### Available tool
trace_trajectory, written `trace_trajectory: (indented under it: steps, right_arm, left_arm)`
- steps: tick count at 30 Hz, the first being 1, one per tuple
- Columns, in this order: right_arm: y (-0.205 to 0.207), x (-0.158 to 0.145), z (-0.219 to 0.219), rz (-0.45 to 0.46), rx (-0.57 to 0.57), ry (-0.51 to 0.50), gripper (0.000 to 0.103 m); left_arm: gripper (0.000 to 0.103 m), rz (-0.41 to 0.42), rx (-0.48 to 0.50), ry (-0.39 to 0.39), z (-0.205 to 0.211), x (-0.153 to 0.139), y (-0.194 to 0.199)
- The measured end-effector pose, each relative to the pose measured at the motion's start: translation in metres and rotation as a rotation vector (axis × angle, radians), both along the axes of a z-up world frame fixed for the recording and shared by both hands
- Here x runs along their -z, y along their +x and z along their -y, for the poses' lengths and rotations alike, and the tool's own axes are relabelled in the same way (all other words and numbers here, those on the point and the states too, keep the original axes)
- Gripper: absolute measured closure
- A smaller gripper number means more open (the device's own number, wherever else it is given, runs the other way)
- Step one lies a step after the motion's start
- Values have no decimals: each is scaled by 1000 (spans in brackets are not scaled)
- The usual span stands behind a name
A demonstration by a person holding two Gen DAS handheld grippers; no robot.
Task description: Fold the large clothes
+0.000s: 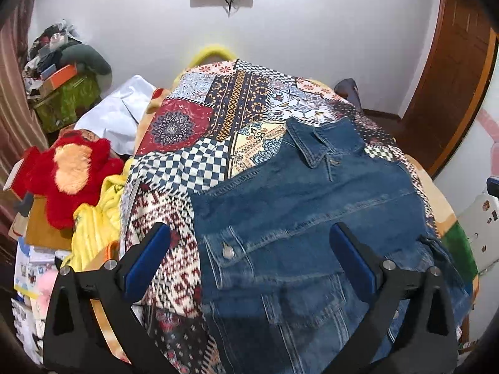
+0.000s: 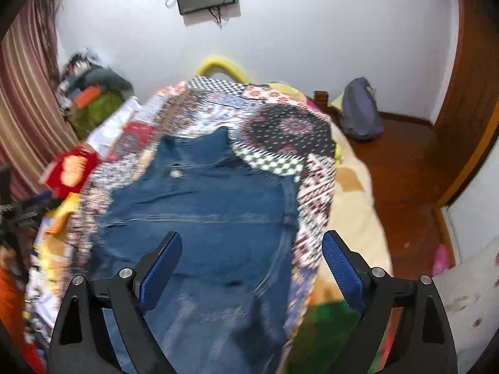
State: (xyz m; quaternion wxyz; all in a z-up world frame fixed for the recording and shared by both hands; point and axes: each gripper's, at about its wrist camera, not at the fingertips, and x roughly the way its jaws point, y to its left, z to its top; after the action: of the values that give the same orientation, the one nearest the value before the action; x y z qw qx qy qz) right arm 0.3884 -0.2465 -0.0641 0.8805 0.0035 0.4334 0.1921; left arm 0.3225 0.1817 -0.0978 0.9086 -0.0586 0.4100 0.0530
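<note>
Hovering above the denim jacket (image 1: 312,205) lying flat on the quilted bed (image 1: 193,168), left gripper (image 1: 249,249) and right gripper (image 2: 252,255), fingers spread and empty, should next pinch matching hem corners evenly.

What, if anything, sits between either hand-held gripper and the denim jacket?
Nothing visible. The denim jacket lies spread on the patchwork bedspread, directly below both open grippers: left hand-held gripper, right hand-held gripper. The red plush toy sits off to the side, clear of the path.
</note>
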Motion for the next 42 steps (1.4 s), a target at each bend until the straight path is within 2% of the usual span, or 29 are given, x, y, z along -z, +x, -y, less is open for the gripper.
trace_trajectory:
  steps: [6, 11, 17, 20, 21, 24, 26, 29, 35, 36, 37, 38, 39, 41, 42]
  right_arm:
    - [-46, 22, 17, -86, 22, 55, 12]
    - [-82, 61, 29, -162, 33, 56, 12]
    - [-111, 113, 43, -261, 69, 62, 12]
    - [-121, 133, 48, -302, 89, 79, 14]
    - [-124, 138, 50, -311, 93, 86, 17]
    - [-131, 150, 55, -333, 109, 124, 28]
    - [-135, 154, 58, -328, 121, 157, 32]
    - [-139, 156, 60, -321, 116, 202, 48]
    - [-143, 157, 55, -304, 106, 198, 66]
    - [-143, 155, 55, -292, 104, 193, 72]
    - [-145, 153, 55, -282, 103, 189, 79]
    - [-146, 150, 55, -272, 102, 184, 81]
    - [-146, 147, 55, -264, 93, 185, 83]
    - [-144, 141, 53, -250, 74, 180, 85]
    - [-143, 137, 52, -240, 64, 175, 86]
  left_arm:
    - [0, -27, -5, -58, 2, 15, -47]
    - [0, -86, -31, -87, -2, 42, -83]
    - [0, -194, -58, -129, 3, 84, -120]
    - [0, -234, -42, -218, 7, 104, -132]
    - [0, -252, -42, -266, 8, 111, -135]
    - [0, -288, -50, -341, 9, 127, -138]
    - [0, -313, -64, -372, 9, 136, -139]
    - [2, -326, -72, -389, 11, 145, -143]
    - [27, -316, -40, -492, 17, 156, -155]
    - [32, -301, -38, -504, 18, 155, -157]
    - [39, -293, -37, -501, 17, 154, -159]
    - [44, -286, -36, -488, 18, 151, -159]
    - [58, -276, -38, -458, 18, 148, -160]
    - [67, -260, -20, -423, 19, 140, -157]
    - [78, -239, -16, -375, 19, 132, -156]
